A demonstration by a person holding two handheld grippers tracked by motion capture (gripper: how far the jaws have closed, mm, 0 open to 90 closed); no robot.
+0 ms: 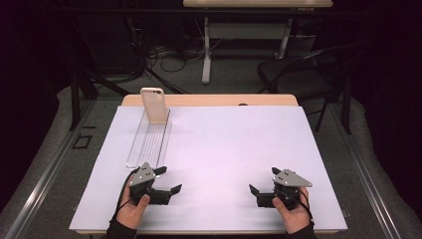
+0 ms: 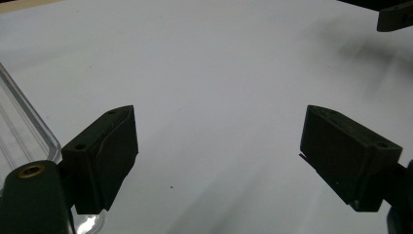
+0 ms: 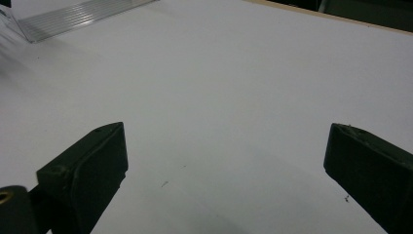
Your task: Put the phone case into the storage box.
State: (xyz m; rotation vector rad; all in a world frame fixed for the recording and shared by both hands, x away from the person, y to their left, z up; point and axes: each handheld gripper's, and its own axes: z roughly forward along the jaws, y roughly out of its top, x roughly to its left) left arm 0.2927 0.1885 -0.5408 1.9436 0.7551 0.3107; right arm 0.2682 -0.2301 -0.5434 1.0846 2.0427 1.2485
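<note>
Two grippers, left gripper [image 1: 168, 180] and right gripper [image 1: 264, 183], resting low on the white mat [image 1: 224, 149] with jaws spread and empty, probably for start; phone case [image 1: 153, 104] upright at far end of clear rack [image 1: 149, 142].

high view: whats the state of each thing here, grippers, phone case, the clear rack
left gripper: open, jaws wide apart, holding nothing, low over the white sheet
right gripper: open, holding nothing
phone case: upright, standing at the far end of the rack, untouched
clear rack: lying flat on the sheet, its other slots empty
</note>
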